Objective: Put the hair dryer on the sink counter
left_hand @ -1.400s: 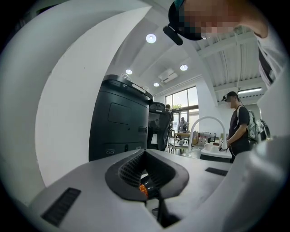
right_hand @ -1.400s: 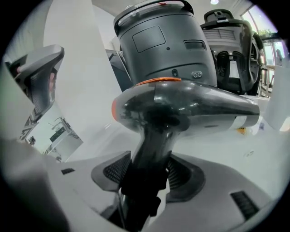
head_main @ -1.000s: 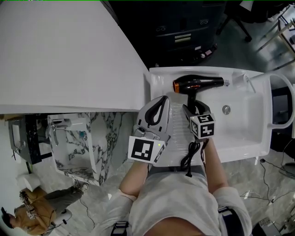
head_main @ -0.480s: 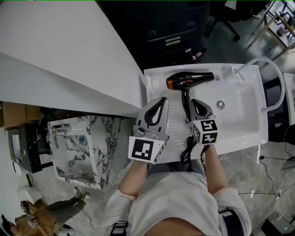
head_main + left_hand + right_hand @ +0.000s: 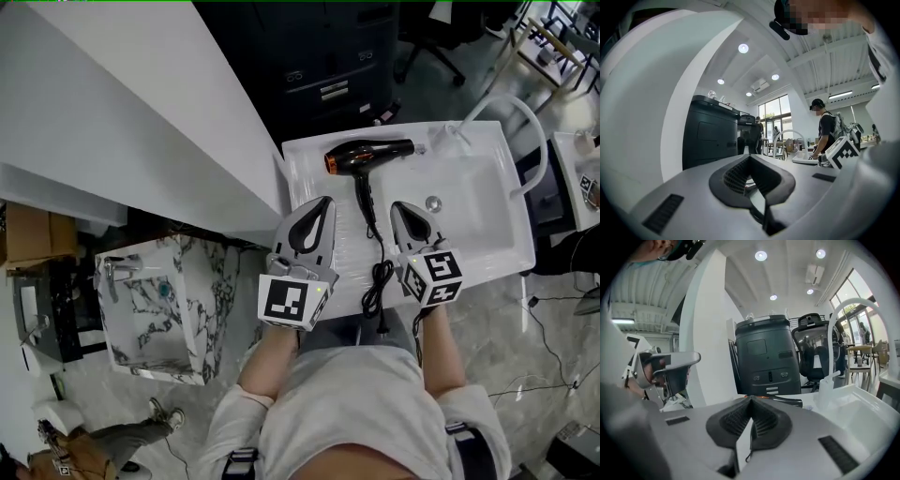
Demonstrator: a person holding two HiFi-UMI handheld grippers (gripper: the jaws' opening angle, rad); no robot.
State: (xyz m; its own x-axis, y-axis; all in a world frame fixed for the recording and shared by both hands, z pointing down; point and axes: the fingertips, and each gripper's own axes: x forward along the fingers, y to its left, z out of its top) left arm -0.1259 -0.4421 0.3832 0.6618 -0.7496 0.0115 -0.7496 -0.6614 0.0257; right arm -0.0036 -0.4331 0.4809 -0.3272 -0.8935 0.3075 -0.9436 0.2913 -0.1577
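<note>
Hair dryer lies on the desk beside the sink: placement judged complete. Your right gripper jaws have just closed, empty; left gripper jaws are closed, empty. Next: withdraw both.

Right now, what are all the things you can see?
sink counter: one, white, in front of the person
basin: one, white, right part of the counter
tap: one, pale, at the basin's far edge
hair dryer: one, black with an orange ring, lying on the counter left of the basin
cord: one, black, running from the dryer's handle to the counter's front edge
wall: one, white, left of the counter
cabinet: one, dark, beyond the counter
marble sink: one, white with dark veins, lower left
left hand-held gripper: one, grey, shut and empty, left of the cord
right hand-held gripper: one, grey, jaws just closed on nothing, right of the cord
</note>
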